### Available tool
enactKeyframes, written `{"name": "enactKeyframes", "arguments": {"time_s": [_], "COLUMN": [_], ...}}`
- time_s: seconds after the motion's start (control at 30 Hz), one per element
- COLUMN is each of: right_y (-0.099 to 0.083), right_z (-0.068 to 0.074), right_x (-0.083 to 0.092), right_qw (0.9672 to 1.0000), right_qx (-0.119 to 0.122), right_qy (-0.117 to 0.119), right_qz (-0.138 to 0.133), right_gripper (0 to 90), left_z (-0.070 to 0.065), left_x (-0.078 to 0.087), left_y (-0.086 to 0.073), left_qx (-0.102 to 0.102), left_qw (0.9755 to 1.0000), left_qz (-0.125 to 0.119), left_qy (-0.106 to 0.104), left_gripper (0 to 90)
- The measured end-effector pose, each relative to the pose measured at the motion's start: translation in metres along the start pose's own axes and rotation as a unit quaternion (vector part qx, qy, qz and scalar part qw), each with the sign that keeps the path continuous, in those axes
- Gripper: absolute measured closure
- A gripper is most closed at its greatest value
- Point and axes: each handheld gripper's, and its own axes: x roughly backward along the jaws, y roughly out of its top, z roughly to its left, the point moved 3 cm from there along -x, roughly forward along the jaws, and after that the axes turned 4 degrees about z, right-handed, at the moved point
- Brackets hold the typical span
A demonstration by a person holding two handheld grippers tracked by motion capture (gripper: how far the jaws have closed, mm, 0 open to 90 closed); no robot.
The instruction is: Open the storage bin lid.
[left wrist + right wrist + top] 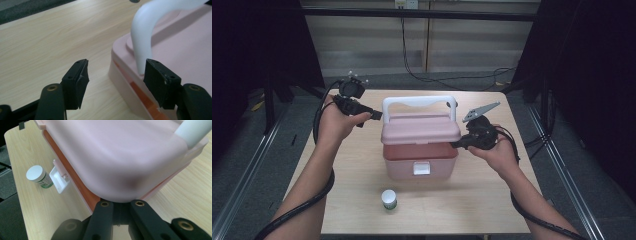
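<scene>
Left gripper [115, 77]: jaws stand well apart with nothing pressed between the pads. The white handle [147, 32] of the pink box [421, 145] rises just ahead of the right-hand pad, close to it or grazing it; contact cannot be confirmed. The box corner lies directly ahead of and below this gripper, with bare table [50, 40] off its other jaw.

Right gripper [458, 145]: jaws drawn fully together, tips tucked at the seam under the lid [120, 157] at the box's right end. Whether lid edge is pinched between them cannot be told; the tips are hidden beneath the overhang. The lid appears slightly raised, an orange band showing under it. The white front latch [58, 178] hangs open, off to the left of this gripper, and a small white-capped bottle [40, 177] stands on the table beyond it, apart from the box.

Hazards, as judged:
- With only one end supported, the lid may twist or drop shut if the right tips slip off the seam.
- The open left jaws may knock the handle sideways and shift the whole box.
- A sliding box could topple the bottle in front of it.
</scene>
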Motion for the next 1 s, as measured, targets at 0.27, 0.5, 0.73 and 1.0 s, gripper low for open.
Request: {"name": "enactKeyframes", "arguments": {"time_s": [0.27,0.5,0.73,1.0], "right_y": [0.003,0.007,0.009,0.013], "right_z": [0.000,-0.001,-0.001,-0.002], "right_x": [0.003,0.006,0.008,0.011], "right_qw": [1.0000,1.0000,1.0000,0.9999], "right_qx": [0.000,-0.003,-0.005,-0.007], "right_qy": [-0.005,-0.003,-0.002,-0.005], "right_qz": [0.002,-0.005,-0.005,-0.005], "right_gripper": [90.0,90.0,90.0,90.0], "left_z": [-0.001,-0.005,-0.003,-0.007], "left_x": [-0.013,-0.025,-0.032,-0.039], "left_y": [-0.024,-0.038,-0.045,-0.049], "left_qx": [-0.006,-0.007,-0.001,-0.008], "left_qw": [0.9998,0.9995,0.9993,0.9987], "left_qz": [0.014,0.023,0.029,0.036], "left_qy": [-0.009,-0.018,-0.023,-0.035], "left_gripper": [35.0,34.4,34.0,33.8]}}
